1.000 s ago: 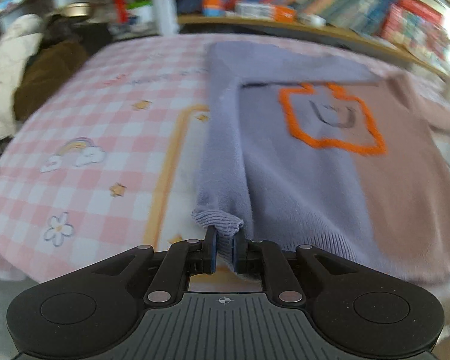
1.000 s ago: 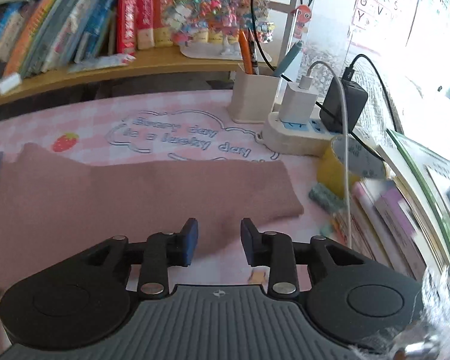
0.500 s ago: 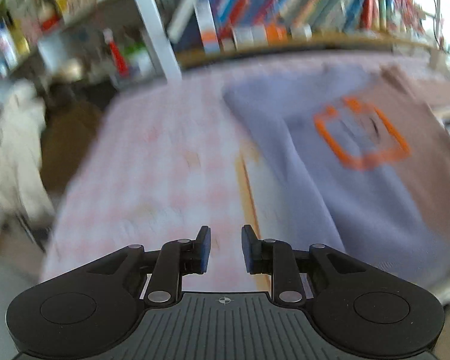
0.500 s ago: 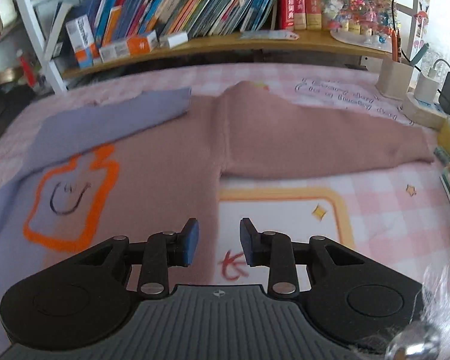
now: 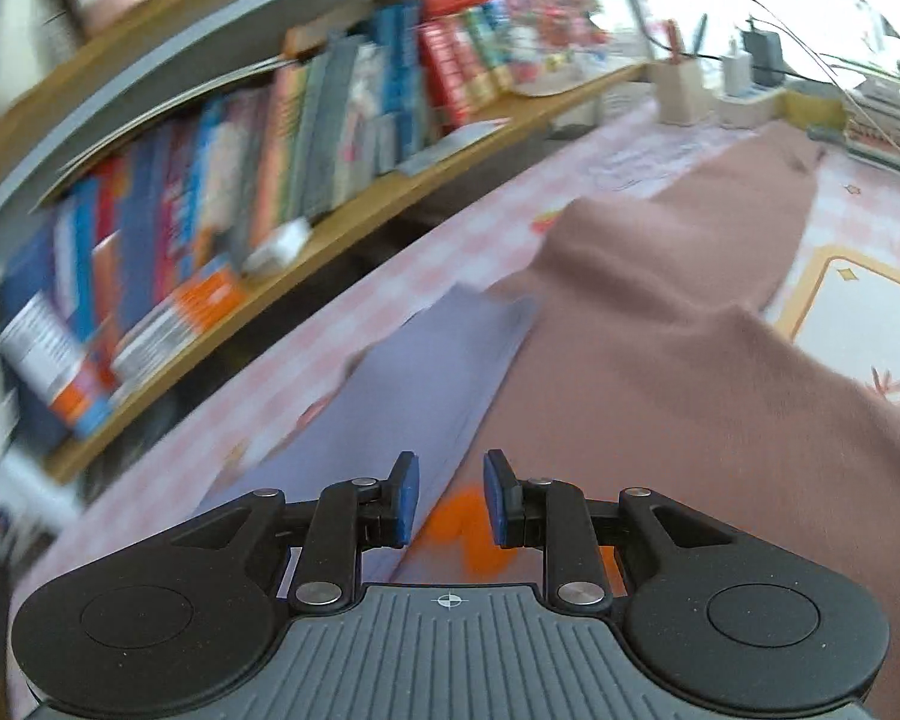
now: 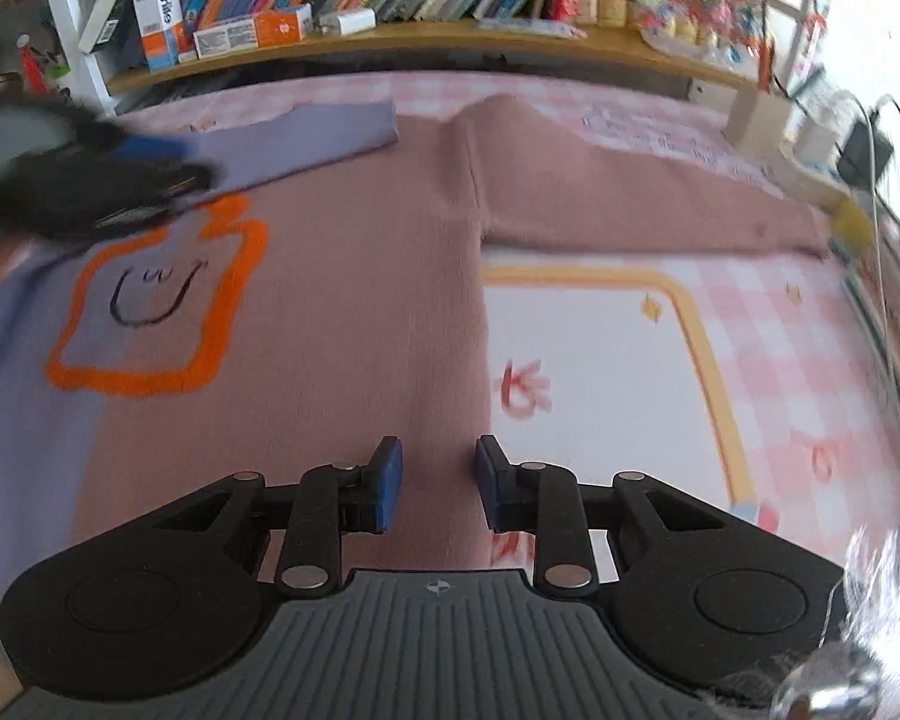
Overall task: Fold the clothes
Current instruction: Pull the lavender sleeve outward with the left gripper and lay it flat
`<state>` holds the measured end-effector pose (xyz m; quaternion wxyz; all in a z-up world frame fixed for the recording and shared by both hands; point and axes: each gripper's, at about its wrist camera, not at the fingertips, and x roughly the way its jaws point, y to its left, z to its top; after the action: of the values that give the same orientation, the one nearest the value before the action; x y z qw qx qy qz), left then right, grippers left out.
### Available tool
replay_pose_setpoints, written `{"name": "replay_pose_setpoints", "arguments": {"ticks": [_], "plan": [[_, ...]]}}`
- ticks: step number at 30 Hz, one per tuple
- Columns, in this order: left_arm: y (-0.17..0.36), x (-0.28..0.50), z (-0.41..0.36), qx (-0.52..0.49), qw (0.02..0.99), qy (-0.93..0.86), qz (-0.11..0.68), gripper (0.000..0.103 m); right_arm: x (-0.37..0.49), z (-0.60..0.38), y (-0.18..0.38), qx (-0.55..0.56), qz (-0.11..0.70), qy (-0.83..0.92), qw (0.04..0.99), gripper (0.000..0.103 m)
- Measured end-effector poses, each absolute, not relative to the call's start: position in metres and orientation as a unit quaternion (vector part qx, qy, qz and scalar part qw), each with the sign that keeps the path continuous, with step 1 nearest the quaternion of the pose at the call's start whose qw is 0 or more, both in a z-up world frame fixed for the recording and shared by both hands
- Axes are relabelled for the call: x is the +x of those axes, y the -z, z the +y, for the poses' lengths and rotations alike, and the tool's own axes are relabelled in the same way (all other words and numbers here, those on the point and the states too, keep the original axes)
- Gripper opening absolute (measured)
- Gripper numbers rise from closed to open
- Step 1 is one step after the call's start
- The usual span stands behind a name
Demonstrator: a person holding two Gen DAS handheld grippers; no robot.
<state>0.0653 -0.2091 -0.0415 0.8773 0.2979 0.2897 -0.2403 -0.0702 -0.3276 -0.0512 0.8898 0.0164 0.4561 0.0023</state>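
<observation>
Your left wrist view is badly smeared: the books [image 5: 282, 180] on the shelf streak into bands, and the sweater [image 5: 690, 360] loses its knit texture, so edges there are probably unreliable. Only your left gripper [image 5: 447, 498] stays sharp in that view. Daylight floods in from the upper right, blowing the window area out to white. Your right wrist view is much crisper across the middle, though the left gripper [image 6: 84, 186] entering at its left edge is a dark blur. Glare whitens its right corner too. Both views bend strongly at the rims, curving the shelf. Light is soft and even, with no hard shadows on the counter [image 6: 600, 360].
</observation>
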Motion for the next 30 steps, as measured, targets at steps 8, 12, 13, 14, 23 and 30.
{"name": "replay_pose_setpoints", "arguments": {"ticks": [8,12,13,14,23,30], "plan": [[0.065,0.103,-0.271,0.367,0.852,0.257,0.27,0.025,-0.078,-0.324,0.052,0.027,0.452,0.015,0.891,0.025],[0.076,0.11,-0.28,0.381,0.854,0.249,0.254,0.024,-0.076,-0.323,0.052,0.034,0.454,0.021,0.89,0.025],[0.078,0.111,-0.281,0.384,0.854,0.246,0.249,0.024,-0.076,-0.323,0.052,0.035,0.454,0.021,0.89,0.025],[0.081,0.112,-0.283,0.388,0.855,0.244,0.244,0.024,-0.076,-0.323,0.053,0.035,0.454,0.021,0.89,0.025],[0.028,0.129,-0.19,0.258,0.922,0.182,0.223,0.006,-0.07,-0.325,0.052,0.028,0.465,0.01,0.885,0.025],[-0.035,0.093,0.003,0.108,0.971,0.017,0.212,0.005,-0.066,-0.324,0.052,0.015,0.47,0.0,0.882,0.026]]}}
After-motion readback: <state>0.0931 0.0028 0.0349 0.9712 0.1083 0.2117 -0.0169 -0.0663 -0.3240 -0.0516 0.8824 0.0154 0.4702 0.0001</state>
